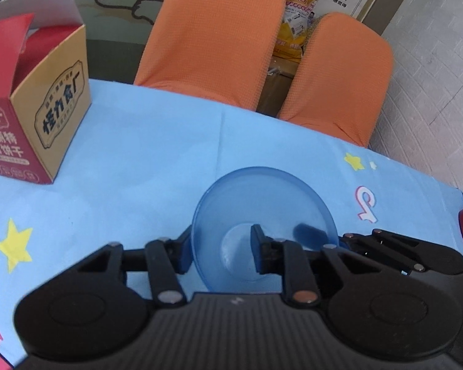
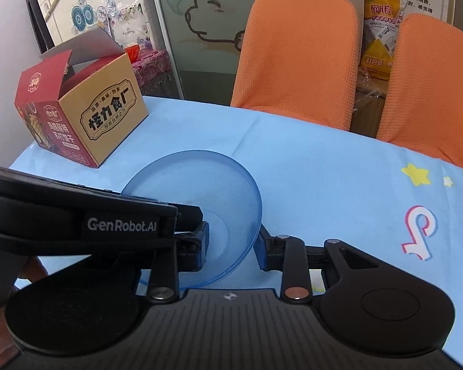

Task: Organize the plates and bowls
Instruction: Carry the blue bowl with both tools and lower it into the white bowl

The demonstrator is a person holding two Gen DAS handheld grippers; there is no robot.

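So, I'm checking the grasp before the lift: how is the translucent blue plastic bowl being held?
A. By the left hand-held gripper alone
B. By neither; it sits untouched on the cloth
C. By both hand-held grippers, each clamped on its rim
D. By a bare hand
C: the left hand-held gripper and the right hand-held gripper each pinch an opposite side of the translucent blue plastic bowl's rim, one finger inside, one outside.

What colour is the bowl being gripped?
Translucent blue bowl; the right wrist view shows it best.
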